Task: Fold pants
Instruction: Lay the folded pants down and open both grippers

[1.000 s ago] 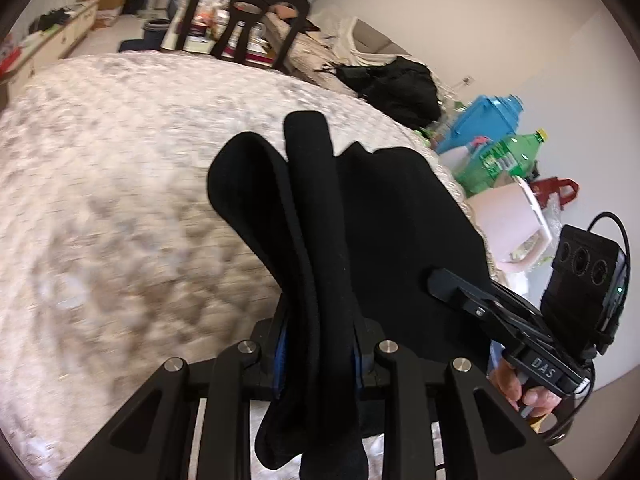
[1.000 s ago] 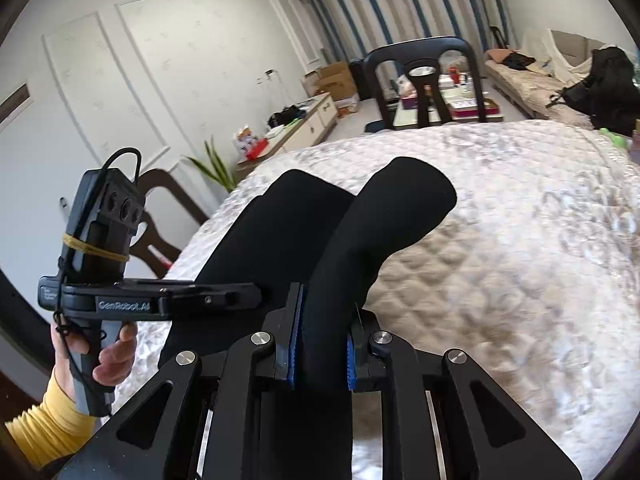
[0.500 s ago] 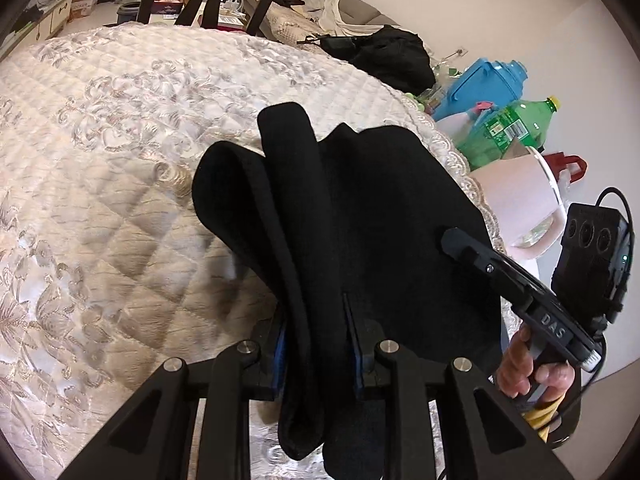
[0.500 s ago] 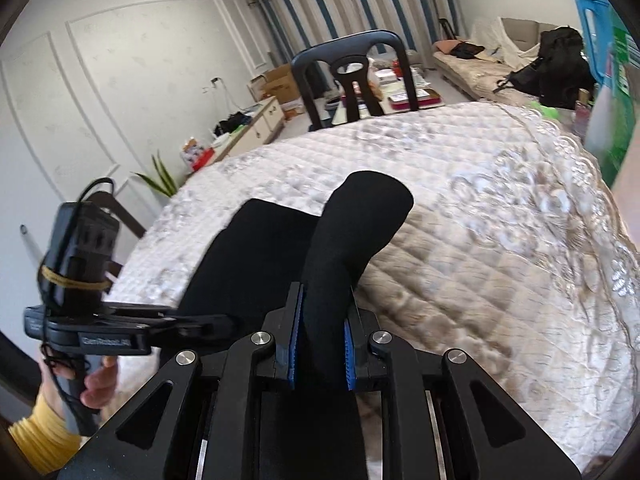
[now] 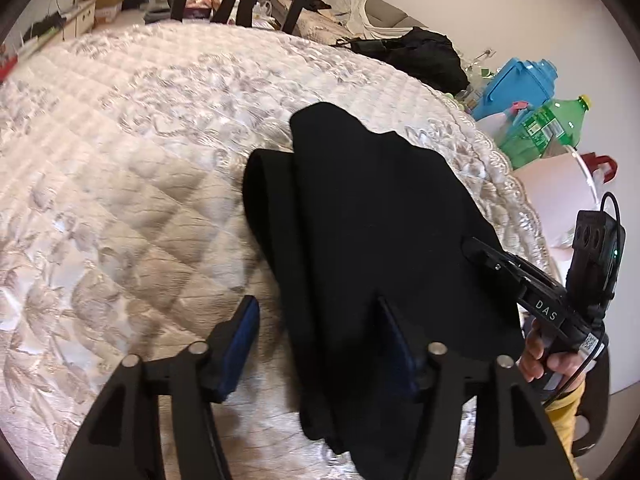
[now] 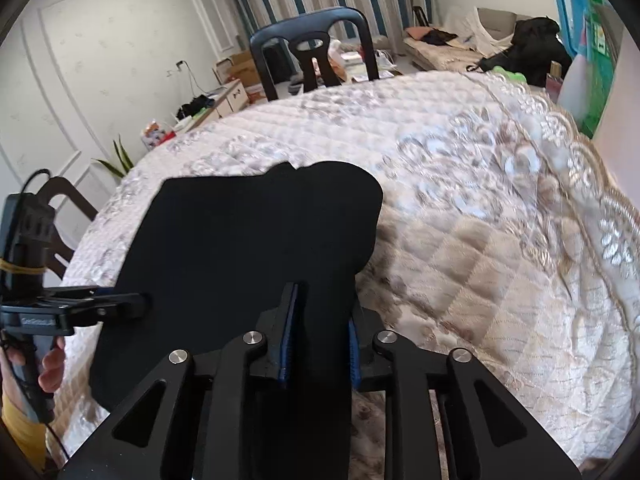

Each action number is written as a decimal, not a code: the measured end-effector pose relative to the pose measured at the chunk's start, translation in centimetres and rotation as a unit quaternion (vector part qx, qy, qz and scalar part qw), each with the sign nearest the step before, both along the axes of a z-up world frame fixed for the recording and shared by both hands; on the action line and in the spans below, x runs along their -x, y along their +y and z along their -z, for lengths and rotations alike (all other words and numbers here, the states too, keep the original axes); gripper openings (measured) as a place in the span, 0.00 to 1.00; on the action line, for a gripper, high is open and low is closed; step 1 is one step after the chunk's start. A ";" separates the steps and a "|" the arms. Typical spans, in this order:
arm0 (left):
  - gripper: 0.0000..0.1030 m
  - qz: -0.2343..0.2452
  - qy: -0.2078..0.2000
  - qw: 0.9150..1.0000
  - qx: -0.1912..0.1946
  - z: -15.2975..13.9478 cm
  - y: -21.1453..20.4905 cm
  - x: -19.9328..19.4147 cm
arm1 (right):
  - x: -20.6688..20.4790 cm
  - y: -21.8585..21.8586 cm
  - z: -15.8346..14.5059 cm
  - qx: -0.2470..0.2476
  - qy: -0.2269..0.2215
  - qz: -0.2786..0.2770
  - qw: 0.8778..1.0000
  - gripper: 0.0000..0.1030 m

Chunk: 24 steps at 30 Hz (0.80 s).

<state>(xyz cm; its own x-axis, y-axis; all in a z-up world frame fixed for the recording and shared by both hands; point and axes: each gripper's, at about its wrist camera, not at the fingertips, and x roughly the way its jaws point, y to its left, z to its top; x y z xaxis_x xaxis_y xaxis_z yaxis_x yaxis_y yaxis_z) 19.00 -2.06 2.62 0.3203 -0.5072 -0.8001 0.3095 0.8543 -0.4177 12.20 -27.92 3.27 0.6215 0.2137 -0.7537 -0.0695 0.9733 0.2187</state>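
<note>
1. Your left claw stands with its jaws wide apart; the blue pads touch nothing that you can see.
2. The black pants lie folded on the quilted bed cover, and a thick folded edge of them runs down between the left claw's parted fingers without being pinched.
3. From the left wrist view, most of the cloth spreads to the right of that claw, reaching toward the lace-trimmed edge of the cover.
4. Your right claw has its jaws drawn in on a fold of the pants; the cloth fills the gap between the blue pads, so it reads as clamped on them.
5. From the right wrist view, the bulk of the pants lies ahead and to the left of that claw, flat on the cover.
6. The other handset shows in each view: the right claw's tip rests at the pants' right edge, the left claw's tip at their left edge.
</note>
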 end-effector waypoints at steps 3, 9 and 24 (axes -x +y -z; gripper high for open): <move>0.71 -0.009 -0.016 1.000 -0.022 0.0 0.4 0.5 | 0.1 0.1 0.2 0.012 0.006 0.007 1.000 0.26; 0.78 -0.027 -0.054 0.996 -0.068 -0.9 0.5 2.2 | 1.6 0.9 -1.0 0.060 -0.014 0.020 0.998 0.29; 0.78 -0.072 -0.142 0.976 -0.151 -2.4 -1.3 11.5 | 10.5 4.4 -4.6 0.059 -0.087 -0.024 0.994 0.58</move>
